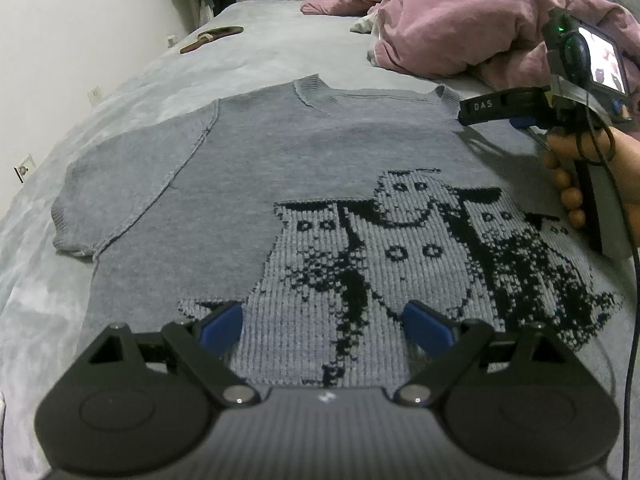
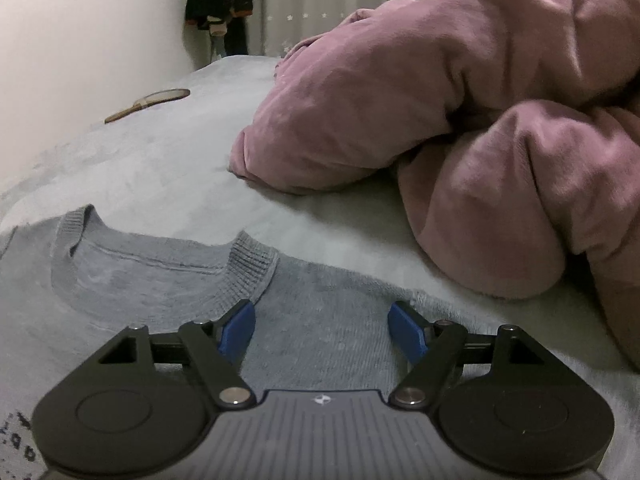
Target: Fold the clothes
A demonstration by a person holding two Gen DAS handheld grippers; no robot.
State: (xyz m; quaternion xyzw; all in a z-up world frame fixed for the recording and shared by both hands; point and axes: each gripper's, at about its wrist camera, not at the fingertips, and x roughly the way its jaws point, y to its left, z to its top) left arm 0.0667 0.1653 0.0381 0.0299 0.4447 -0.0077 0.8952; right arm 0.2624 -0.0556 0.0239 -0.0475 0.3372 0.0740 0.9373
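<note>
Nearest the lens, the left gripper (image 1: 323, 322) hangs wide open, empty, over the knitted grey sweater (image 1: 248, 184) spread flat mid-frame on the bed (image 1: 132, 80). The right gripper (image 2: 322, 326), jaws parted and empty, hovers beside the ribbed collar (image 2: 252, 264); best to pinch the shoulder edge cleanly there.
</note>
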